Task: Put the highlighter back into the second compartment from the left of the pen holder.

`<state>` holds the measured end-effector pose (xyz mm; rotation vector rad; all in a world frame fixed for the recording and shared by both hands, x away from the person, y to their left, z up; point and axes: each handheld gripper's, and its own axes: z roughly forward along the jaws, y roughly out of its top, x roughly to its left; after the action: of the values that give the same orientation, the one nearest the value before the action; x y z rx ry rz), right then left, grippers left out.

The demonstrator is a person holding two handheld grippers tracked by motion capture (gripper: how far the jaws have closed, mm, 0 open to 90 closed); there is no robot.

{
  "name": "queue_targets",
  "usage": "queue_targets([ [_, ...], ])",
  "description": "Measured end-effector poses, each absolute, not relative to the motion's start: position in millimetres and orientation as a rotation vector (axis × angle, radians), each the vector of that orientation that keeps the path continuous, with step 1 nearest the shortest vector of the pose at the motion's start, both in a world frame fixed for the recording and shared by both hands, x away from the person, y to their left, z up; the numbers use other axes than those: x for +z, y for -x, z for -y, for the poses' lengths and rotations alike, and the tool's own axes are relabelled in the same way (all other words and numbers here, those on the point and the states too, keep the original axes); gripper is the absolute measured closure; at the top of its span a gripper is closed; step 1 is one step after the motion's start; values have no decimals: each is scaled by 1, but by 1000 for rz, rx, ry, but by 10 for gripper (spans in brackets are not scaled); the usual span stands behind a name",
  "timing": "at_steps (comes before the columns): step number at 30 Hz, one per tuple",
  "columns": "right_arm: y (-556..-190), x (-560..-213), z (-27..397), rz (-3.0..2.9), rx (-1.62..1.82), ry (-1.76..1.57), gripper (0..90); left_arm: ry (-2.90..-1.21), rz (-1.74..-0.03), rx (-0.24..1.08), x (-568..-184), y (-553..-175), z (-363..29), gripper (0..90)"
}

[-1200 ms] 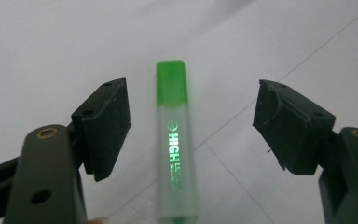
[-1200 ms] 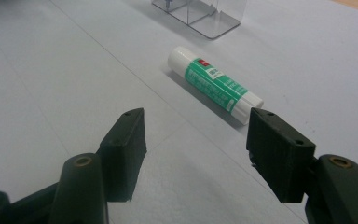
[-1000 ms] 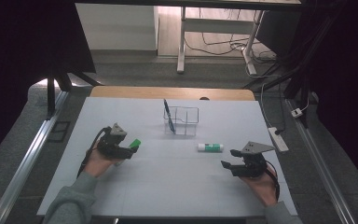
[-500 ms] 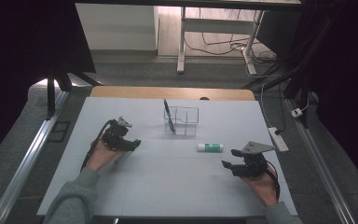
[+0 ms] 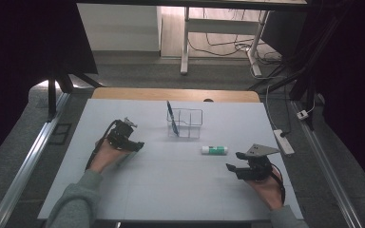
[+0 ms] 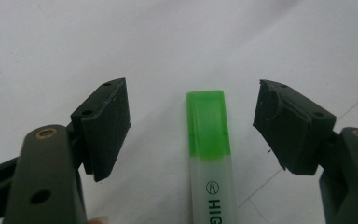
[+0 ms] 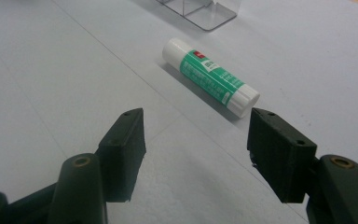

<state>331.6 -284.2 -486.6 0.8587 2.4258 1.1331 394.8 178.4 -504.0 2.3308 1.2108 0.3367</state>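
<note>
- On the highlighter (image 6: 210, 163), in the left gripper view, we read the letters "HIG" running along the pale barrel, beneath a small circled mark that we cannot make out.
- On the glue stick (image 7: 210, 77), we see a green label; its print is too small to read.

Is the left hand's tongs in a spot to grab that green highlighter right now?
Probably yes. The left tongs stand open with the highlighter lying flat on the table between them, a gap on each side. Nothing blocks it; closing should catch it.
</note>
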Motion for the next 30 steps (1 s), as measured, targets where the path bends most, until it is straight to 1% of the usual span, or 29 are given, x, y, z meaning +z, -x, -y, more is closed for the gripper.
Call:
queue_targets([
  [4, -332, -487, 285, -2427, 1131, -864, 365, -2354, -1212, 318, -508, -398, -175, 275],
  [11, -333, -488, 285, -2429, 1123, -869, 364, -2386, -1212, 287, -514, -401, -174, 328],
  [19, -333, -488, 285, -2424, 1116, -877, 363, -2415, -1202, 263, -517, -402, -171, 428],
  [25, -333, -487, 285, -2428, 1140, -882, 363, -2431, -1196, 259, -519, -401, -168, 485],
  [30, -332, -483, 285, -2419, 1157, -874, 362, -2425, -1202, 225, -518, -400, -167, 584],
])
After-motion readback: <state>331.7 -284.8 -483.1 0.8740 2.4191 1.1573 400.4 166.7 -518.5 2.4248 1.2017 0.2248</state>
